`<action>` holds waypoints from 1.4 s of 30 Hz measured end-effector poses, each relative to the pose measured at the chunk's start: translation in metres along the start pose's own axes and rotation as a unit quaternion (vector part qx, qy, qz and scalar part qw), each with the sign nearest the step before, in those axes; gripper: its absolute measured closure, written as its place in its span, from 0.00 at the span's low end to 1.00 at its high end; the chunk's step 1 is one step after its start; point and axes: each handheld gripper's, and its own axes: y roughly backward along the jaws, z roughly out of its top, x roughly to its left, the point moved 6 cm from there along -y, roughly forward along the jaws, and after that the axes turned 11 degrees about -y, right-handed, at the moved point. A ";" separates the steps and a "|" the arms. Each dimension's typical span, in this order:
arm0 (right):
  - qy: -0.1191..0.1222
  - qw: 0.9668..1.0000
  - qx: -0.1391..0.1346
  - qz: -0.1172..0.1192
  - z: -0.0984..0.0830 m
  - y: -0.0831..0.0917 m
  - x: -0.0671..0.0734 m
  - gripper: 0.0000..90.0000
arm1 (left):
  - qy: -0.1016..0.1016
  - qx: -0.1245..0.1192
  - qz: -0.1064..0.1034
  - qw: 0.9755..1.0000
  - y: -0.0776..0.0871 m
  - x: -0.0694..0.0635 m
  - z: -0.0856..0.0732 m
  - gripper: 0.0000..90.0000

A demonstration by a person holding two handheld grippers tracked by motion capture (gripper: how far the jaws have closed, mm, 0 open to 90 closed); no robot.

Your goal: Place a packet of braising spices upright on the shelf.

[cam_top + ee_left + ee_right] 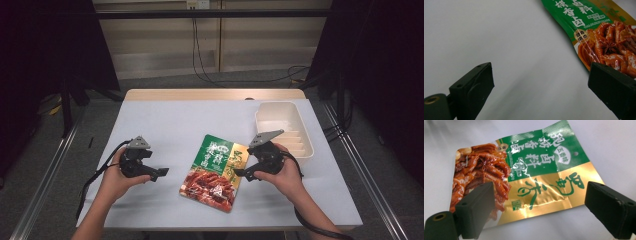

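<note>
Table (165, 120) with tray (305, 131) at its right edge; pouch (216, 171) flat near the front edge. Approach step: right gripper (246, 174) and left gripper (159, 173), jaws apart, flank the pouch. Next, probably: close on its edge.

One food pouch (215, 172), one white tray (285, 131), two grippers.

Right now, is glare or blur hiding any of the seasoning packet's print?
Right gripper view: white glare streaks cross the seasoning packet along its foil creases, but the large characters stay readable. Left gripper view: the packet is sharp, with small highlights on the food photo. High view: evenly lit, print too small to read.
</note>
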 end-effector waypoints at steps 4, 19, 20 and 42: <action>-0.004 1.000 0.002 -0.010 0.007 0.000 -0.003 0.10 | 0.004 0.002 0.005 1.000 0.004 0.002 0.001 0.07; -0.006 0.998 0.055 -0.001 0.050 -0.012 -0.025 0.10 | -0.007 0.001 0.005 1.000 0.007 -0.002 0.002 0.07; -0.005 0.998 0.058 -0.003 0.053 -0.013 -0.026 0.10 | -0.007 0.000 0.007 1.000 0.006 -0.002 0.002 0.07; -0.015 0.988 0.150 0.026 0.079 -0.072 -0.049 0.14 | -0.011 0.003 0.001 1.000 0.005 -0.005 0.001 0.07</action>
